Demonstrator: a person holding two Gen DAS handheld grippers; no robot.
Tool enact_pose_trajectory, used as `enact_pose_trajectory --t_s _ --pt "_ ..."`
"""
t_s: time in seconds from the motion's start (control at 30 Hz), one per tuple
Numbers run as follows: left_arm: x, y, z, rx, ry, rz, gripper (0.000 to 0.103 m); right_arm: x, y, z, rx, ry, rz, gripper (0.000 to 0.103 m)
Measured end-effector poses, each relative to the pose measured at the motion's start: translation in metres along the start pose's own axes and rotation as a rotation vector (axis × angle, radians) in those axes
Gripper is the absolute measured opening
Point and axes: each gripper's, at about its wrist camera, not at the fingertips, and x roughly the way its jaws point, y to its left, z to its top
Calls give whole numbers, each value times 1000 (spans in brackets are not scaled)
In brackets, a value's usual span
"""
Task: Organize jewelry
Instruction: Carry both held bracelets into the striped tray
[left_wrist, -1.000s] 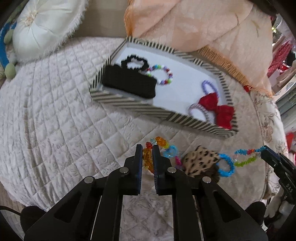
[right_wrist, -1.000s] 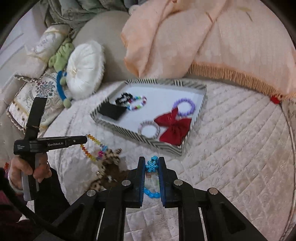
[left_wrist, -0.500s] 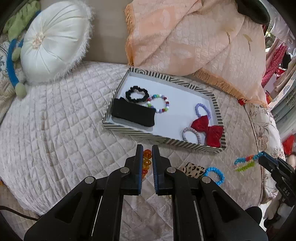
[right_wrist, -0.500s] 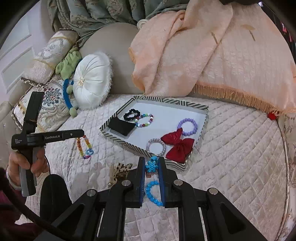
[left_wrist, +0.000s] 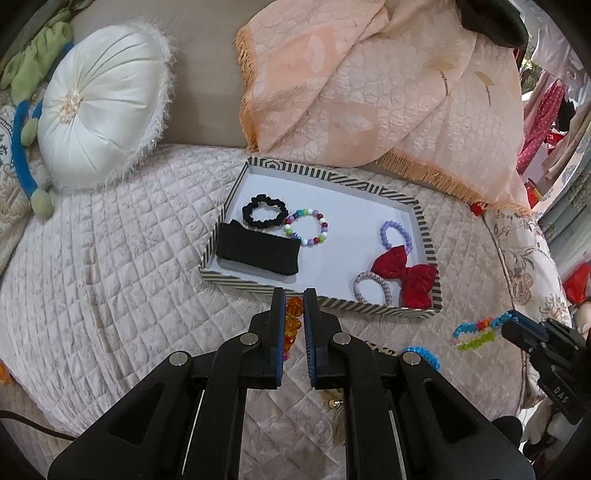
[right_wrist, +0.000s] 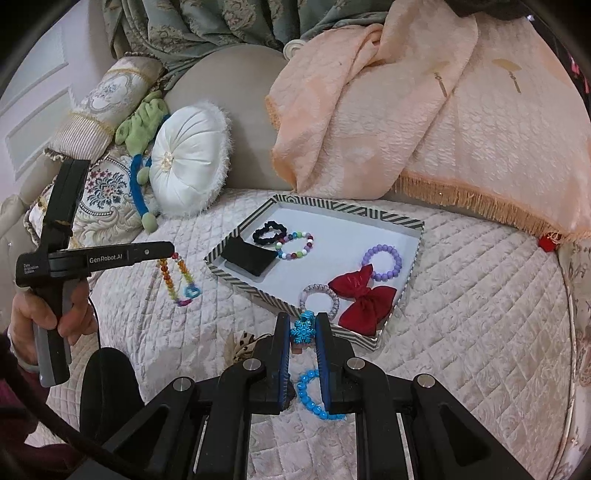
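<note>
Just ahead of both hand-held grippers, on the quilted bed, lies the striped tray (right_wrist: 402, 221), its long axis running from near left to far right in the right wrist view. The left hand-held gripper (left_wrist: 294, 308) is clamped on an orange beaded bracelet (right_wrist: 177, 277), which hangs as a loop below its tips, off the tray's left near corner. The right hand-held gripper (right_wrist: 303, 330) is clamped on a blue bead string with a snowflake charm (right_wrist: 303, 330), right over the tray's near rim, so I judge it the nearer of the two to a drop inside. A red bow (right_wrist: 364, 299) and a pale hair tie (right_wrist: 319, 297) already fill that near corner. Readable writing: "GenRobot.AI" on the left tool's body, "DAS" on the right one.
</note>
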Motion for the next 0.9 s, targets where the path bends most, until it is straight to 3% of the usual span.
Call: enact_pose_trajectory --t_s 0.57,0.9 --pt "13 -23 34 12 -15 -7 8 24 -3 14 -3 40 10 13" --pt "38 -43 64 38 -6 -20 8 37 -22 40 28 26 -24 13"
